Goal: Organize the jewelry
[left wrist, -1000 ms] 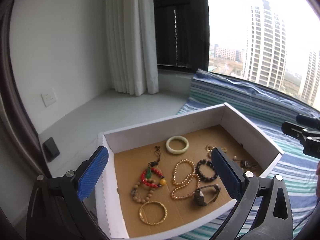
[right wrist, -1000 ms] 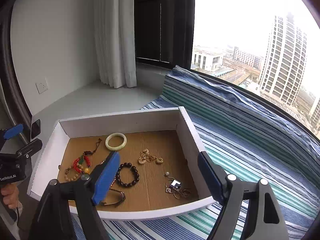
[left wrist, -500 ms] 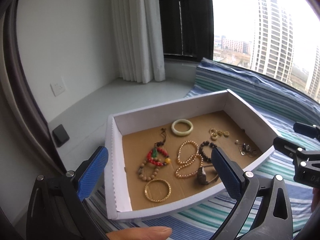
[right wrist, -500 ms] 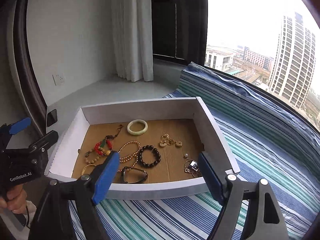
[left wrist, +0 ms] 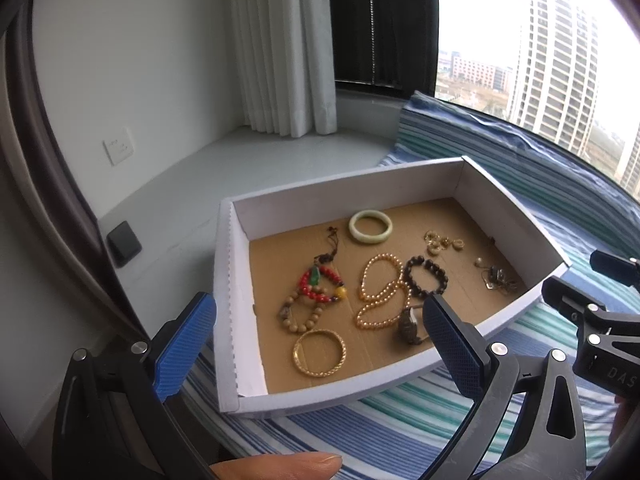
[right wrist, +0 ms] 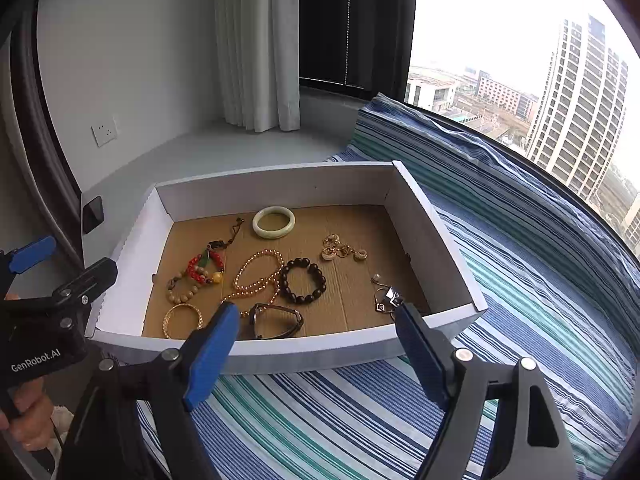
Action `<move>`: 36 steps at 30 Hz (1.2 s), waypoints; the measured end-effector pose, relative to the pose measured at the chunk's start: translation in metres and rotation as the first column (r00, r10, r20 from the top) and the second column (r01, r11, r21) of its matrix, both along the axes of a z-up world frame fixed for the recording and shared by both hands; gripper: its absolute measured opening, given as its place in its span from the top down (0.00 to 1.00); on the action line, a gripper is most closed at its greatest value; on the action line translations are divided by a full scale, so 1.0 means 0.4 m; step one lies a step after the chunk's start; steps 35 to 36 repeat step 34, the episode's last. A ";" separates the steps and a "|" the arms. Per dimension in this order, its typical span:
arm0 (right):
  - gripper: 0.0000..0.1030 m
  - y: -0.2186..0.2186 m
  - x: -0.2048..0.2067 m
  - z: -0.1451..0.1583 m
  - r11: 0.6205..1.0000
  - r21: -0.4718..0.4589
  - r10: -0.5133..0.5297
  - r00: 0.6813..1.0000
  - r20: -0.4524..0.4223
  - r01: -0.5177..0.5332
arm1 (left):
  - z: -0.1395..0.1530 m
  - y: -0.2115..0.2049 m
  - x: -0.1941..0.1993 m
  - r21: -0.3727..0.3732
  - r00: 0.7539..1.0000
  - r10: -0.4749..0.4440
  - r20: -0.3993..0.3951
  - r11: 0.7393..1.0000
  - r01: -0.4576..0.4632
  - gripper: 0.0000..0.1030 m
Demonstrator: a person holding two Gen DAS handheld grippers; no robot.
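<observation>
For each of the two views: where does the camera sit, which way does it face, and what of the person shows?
Left wrist: on the left gripper, angled down at the white box from its left corner; open blue fingers, a fingertip, the right gripper show.
Right wrist: on the right gripper, facing the box's near wall; left gripper and hand show.
Shared: jade bangle, dark bead bracelet.

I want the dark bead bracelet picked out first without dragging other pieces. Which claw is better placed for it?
Probably the right claw: open and empty, with the dark bead bracelet just ahead between its fingers. The left claw faces the gold bangle.
</observation>
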State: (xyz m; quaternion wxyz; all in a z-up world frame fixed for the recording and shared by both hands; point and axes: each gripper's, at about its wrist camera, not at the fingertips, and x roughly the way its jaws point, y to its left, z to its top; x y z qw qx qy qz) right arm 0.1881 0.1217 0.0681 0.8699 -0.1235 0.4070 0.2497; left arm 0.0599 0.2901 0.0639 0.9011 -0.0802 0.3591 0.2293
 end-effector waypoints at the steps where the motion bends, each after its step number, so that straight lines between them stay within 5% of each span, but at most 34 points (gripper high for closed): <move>1: 0.21 0.003 -0.002 0.002 1.000 0.001 0.000 1.000 0.004 0.000 | -0.002 0.000 -0.003 -0.006 1.000 -0.004 0.005 1.000 0.004 0.00; 17: 0.20 0.010 -0.012 0.005 1.000 -0.020 0.007 1.000 0.024 -0.006 | -0.022 0.003 0.015 -0.030 0.998 0.011 -0.062 0.999 -0.013 0.01; 36: 0.20 0.017 -0.012 -0.004 0.999 -0.045 0.004 0.999 0.038 -0.003 | -0.031 -0.002 0.020 -0.036 0.999 -0.001 -0.050 0.999 -0.001 0.01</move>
